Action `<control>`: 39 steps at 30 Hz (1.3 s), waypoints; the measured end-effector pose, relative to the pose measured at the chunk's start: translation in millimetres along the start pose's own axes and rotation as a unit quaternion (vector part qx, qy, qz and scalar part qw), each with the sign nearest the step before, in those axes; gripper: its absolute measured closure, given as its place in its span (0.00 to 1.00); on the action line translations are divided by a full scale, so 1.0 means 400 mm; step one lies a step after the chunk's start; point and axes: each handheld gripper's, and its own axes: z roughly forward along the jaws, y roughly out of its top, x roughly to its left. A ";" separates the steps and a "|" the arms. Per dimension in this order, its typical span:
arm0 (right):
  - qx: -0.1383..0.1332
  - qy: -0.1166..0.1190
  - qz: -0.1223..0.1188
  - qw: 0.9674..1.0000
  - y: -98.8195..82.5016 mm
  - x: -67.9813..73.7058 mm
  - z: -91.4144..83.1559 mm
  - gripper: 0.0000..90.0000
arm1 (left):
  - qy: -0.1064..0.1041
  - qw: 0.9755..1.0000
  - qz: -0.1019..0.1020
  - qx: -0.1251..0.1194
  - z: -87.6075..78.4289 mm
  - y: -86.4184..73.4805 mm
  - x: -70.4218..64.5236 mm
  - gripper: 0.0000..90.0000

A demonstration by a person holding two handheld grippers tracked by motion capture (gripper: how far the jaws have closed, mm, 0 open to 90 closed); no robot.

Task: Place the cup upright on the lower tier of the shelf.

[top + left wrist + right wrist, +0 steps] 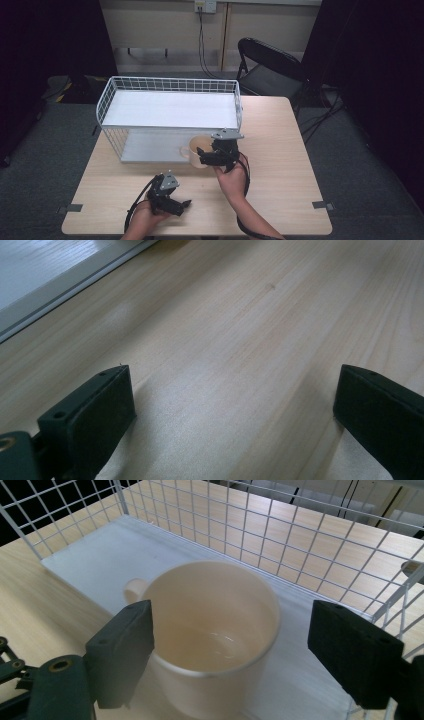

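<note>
Around mug (210,635), right jaws wide

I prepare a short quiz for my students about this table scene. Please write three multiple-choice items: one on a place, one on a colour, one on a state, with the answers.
1. Where does the mug stand?
A. At the open front of the wire rack's lower shelf
B. On the rack's top shelf
C. On the folding chair

2. What colour is the mug?
A. Dark blue
B. Cream
C. Red

3. How are the right tongs?
A. Shut tight on the mug's handle
C. Lying flat on the floor
B. Open, with one jaw on each side of the mug

Answers: 1 A, the high view shows it at the lower shelf's front edge, under the top shelf. 2 B, its wall and inside look cream in the right gripper view. 3 B, a clear gap remains beside the mug at one jaw.
</note>
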 end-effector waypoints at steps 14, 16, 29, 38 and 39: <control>0.009 0.000 -0.010 1.000 -0.031 0.024 0.014 0.18 | 0.000 1.000 0.000 0.000 0.000 0.000 0.000 0.03; 0.011 0.003 -0.006 1.000 -0.034 0.023 0.017 0.18 | 0.000 1.000 0.000 0.000 0.000 0.000 0.000 0.03; 0.017 0.002 0.005 1.000 -0.041 0.023 0.028 0.19 | 0.000 1.000 0.000 0.001 0.000 0.000 0.000 0.03; 0.016 -0.006 0.006 1.000 -0.043 0.020 0.031 0.23 | 0.000 1.000 0.000 0.000 0.000 0.000 0.000 0.03; 0.015 -0.008 0.007 1.000 -0.044 0.020 0.031 0.23 | 0.000 1.000 0.000 0.000 0.000 0.000 0.000 0.03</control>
